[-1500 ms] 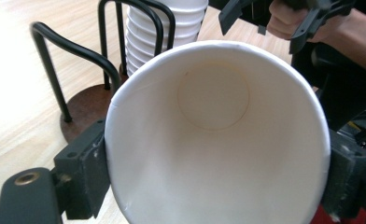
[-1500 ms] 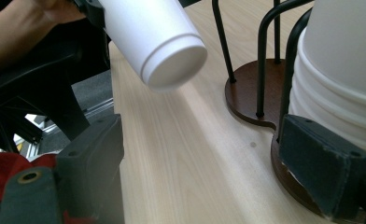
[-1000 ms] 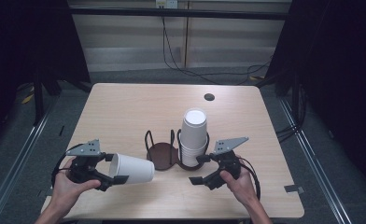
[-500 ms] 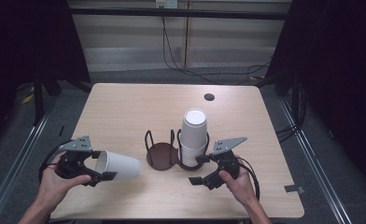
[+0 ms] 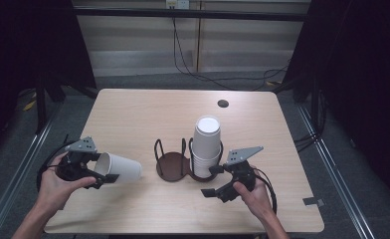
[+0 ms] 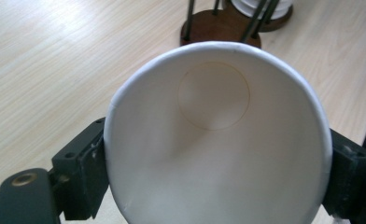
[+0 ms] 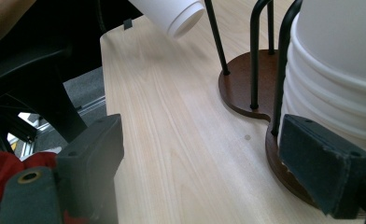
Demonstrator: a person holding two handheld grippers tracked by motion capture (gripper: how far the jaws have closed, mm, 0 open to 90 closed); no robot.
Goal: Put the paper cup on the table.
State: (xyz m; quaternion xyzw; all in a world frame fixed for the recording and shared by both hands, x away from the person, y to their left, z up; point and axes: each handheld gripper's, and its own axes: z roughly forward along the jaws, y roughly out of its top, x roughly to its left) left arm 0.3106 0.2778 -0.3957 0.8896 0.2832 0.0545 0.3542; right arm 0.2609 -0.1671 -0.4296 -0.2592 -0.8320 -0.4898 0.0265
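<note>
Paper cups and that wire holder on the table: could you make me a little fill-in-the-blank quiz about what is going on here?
1. The left claw grips a single paper cup that lies on its ____.
2. The stack of cups stands upside down in the ____ ring of the cup holder, as the high view shows it.
3. The right claw has its jaws ____, holding nothing.

Missing words: side; right; open

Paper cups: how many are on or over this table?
At least 6: one paper cup held sideways in the left gripper, the rest nested upside down as a stack in the holder; exact stack count unclear.
</note>
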